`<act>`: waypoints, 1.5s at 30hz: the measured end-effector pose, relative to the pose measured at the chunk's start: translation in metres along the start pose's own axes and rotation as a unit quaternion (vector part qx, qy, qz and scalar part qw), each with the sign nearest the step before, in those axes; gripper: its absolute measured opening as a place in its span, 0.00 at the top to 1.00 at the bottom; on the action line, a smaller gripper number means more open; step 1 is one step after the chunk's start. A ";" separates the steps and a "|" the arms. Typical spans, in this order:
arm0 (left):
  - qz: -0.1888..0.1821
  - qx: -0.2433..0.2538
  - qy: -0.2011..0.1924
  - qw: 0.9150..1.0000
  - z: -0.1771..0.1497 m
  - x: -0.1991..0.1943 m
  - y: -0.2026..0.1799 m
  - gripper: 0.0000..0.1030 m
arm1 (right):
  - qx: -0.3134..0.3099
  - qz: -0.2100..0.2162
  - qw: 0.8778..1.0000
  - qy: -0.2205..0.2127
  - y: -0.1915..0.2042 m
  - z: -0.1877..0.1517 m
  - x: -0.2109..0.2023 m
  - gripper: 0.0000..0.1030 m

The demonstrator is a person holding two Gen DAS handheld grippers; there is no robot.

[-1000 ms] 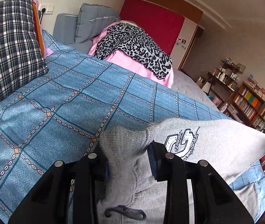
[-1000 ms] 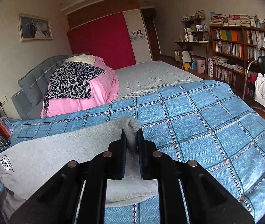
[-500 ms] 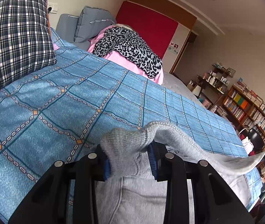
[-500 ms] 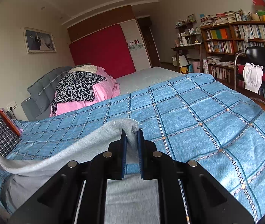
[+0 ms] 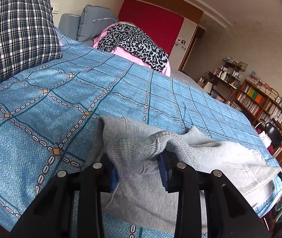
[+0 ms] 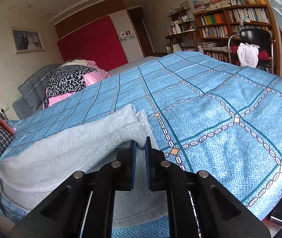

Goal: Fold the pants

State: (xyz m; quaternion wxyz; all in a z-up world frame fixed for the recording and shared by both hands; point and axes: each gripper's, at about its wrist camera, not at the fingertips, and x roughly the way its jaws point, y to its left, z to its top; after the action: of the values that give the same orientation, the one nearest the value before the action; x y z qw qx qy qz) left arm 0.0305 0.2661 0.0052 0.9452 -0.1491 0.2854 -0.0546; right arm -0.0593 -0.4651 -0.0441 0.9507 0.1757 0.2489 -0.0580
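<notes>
**Grey pants carried over in a lengthwise fold**

The grey pants point(image 5: 210, 158) are spread on the blue checked bedspread point(image 5: 41, 103) near the front edge of the bed. One end of the garment, apparently the ribbed waistband, is pinched in the left gripper point(image 5: 139, 170), whose jaws are closed on a thick bunch of fabric. The opposite end, at the hem, is clamped in the right gripper point(image 6: 140, 146), its jaws drawn nearly together on a thin edge of cloth. Between the two grips an upper layer is held raised, its fleecy inner face turned up, while a lower layer rests flat on the bedspread beneath.

The step in hand is judged to be the first fold, one side being laid over the other. For the next move, both ends would need to be carried across evenly and lowered so that the edges are matched, with tension kept along the length so that no slack is bunched in the middle. Only then should the fabric be released.

A plaid pillow point(image 5: 15, 35) lies at the head of the bed, well apart from the work.
</notes>
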 end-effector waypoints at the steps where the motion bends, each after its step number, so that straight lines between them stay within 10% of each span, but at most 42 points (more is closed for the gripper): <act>1: 0.007 0.000 0.001 1.000 -0.003 0.000 0.001 0.63 | 0.005 -0.003 1.000 0.005 -0.003 -0.003 0.001 0.91; 5: 0.034 -0.014 0.017 0.999 -0.011 0.004 0.010 0.54 | -0.003 -0.046 0.999 0.003 -0.005 -0.015 -0.001 0.66; 13: 0.050 -0.043 0.020 0.998 -0.020 -0.004 0.022 0.28 | 0.060 -0.079 0.995 -0.015 -0.024 -0.022 -0.020 0.65; 24: 0.048 -0.046 0.032 0.997 -0.030 -0.018 0.022 0.24 | 0.157 0.088 0.983 0.024 -0.006 -0.028 -0.016 0.40; 34: 0.036 -0.061 0.046 0.996 -0.046 -0.039 0.029 0.22 | 0.175 0.074 0.981 0.041 0.003 -0.028 0.021 0.40; 45: -0.090 -0.073 0.070 0.991 -0.041 -0.043 -0.012 0.16 | 0.161 0.066 0.984 0.028 0.012 -0.020 0.033 0.40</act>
State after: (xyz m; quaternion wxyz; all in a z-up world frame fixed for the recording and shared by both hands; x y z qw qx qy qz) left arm -0.0286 0.2524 -0.0013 0.9006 -0.2383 0.3397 -0.1291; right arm -0.0373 -0.4473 -0.0731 0.9044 0.3441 0.2505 -0.0298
